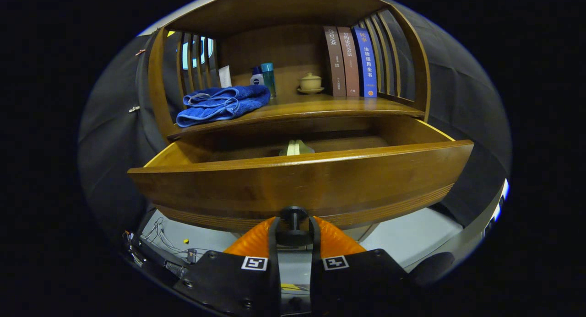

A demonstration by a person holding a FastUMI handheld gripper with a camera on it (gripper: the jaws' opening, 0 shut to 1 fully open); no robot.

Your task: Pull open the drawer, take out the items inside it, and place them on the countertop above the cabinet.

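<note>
Drawer knob being pinched by the gripper.

In the gripper view, the knob is being clamped between both fingers; the wooden drawer is being held pulled out toward the camera, its long axis running crosswise, a pale item lying inside below the countertop.

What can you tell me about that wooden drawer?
The drawer is glossy brown wood with a curved front and paler side rims. It is pulled out from the cabinet, under the countertop. A small pale item lies inside, only partly seen over the front edge. A dark round knob sticks out low on the front, and the gripper has its fingers closed on the knob from both sides.
</note>
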